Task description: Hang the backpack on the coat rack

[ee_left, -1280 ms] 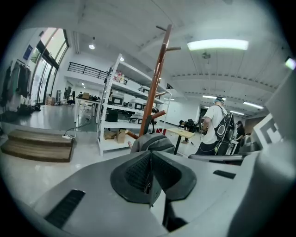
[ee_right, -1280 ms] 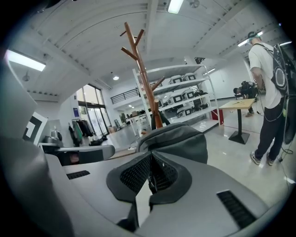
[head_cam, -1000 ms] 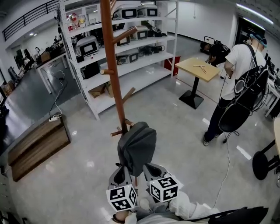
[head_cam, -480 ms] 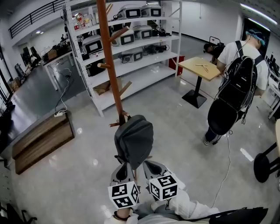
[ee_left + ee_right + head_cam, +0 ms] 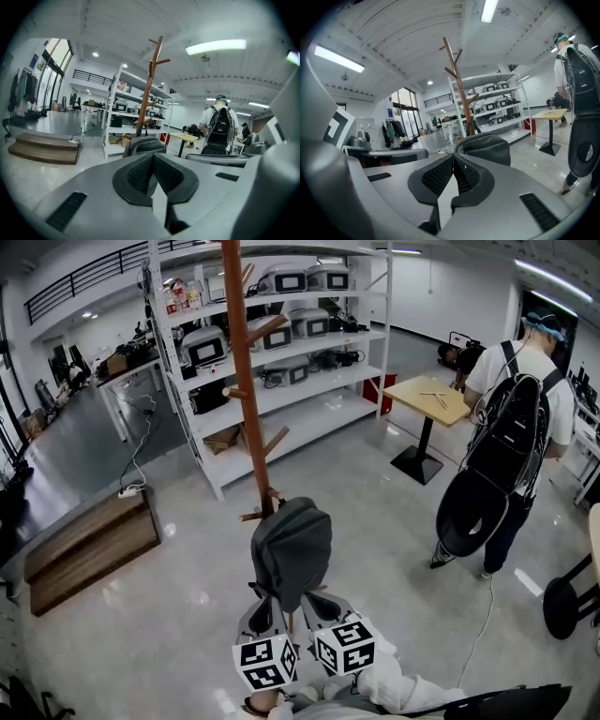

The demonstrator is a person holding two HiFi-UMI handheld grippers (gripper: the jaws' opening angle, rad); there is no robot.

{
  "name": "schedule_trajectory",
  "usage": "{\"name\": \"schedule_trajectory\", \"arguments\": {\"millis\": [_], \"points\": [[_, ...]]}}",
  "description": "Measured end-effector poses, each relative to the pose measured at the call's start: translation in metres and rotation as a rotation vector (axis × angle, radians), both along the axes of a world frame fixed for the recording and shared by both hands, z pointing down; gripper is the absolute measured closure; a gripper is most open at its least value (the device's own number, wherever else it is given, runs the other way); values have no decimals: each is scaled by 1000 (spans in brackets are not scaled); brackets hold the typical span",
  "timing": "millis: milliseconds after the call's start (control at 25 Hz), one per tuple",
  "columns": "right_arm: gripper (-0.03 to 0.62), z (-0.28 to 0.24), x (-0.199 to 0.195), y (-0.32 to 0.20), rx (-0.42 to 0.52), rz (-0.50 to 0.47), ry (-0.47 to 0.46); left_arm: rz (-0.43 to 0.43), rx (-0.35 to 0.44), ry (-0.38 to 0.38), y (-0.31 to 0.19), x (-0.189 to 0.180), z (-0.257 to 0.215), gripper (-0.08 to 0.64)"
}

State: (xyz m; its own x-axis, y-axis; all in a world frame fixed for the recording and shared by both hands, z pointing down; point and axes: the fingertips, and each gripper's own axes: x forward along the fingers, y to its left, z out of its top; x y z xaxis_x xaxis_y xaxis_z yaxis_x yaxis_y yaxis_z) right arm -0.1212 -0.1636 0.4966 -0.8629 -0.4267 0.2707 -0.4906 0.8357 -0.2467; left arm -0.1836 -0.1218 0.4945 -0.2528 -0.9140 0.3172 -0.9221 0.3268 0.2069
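Both grippers are clenched on the backpack (image 5: 292, 554) from below. Left gripper (image 5: 261, 607) and right gripper (image 5: 314, 604) sit side by side at the bottom of the head view, w/ their black-and-white marker cubes (image 5: 265, 662) nearest the camera. In the left gripper view the ribbed black pads (image 5: 140, 174) meet at the tips in a V, and the grey bag sits right past them. Same in the right gripper view: pads (image 5: 438, 177) pinched together at the tip, bag bulging just behind. Can't tell exactly which bit of fabric each one has, prob a strap or the bottom edge. The bag is soft, matte dark grey, rounded, kinda slumped. It's held up in front of the rack (image 5: 246, 390), about level w/ the lowest pegs. No view shows whether it's actually hooked on a peg. The rack is a slim round pole of reddish-brown wood w/ short angled pegs sticking out. Behind it are white metal shelves (image 5: 309, 352) of boxy grey machines. There's also a small square wood-top table (image 5: 433, 395) on a black post, a low plank platform (image 5: 89, 545), and a glossy pale floor (image 5: 169, 634). On the right stands a person (image 5: 525, 381) in a white tee w/ a black pack on their back.
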Motion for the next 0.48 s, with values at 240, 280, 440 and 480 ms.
{"name": "schedule_trajectory", "arguments": {"millis": [240, 280, 440, 480], "points": [[581, -6, -1, -3, 45, 11, 9, -6, 14, 6, -2, -6, -3, 558], [581, -6, -2, -5, 47, 14, 9, -4, 18, 5, -3, -7, -4, 558], [581, -10, -3, -13, 53, 28, 9, 4, 24, 1, -11, -10, -6, 558], [581, -11, -3, -14, 55, 30, 9, 6, 25, 0, -11, -10, -7, 558]]}}
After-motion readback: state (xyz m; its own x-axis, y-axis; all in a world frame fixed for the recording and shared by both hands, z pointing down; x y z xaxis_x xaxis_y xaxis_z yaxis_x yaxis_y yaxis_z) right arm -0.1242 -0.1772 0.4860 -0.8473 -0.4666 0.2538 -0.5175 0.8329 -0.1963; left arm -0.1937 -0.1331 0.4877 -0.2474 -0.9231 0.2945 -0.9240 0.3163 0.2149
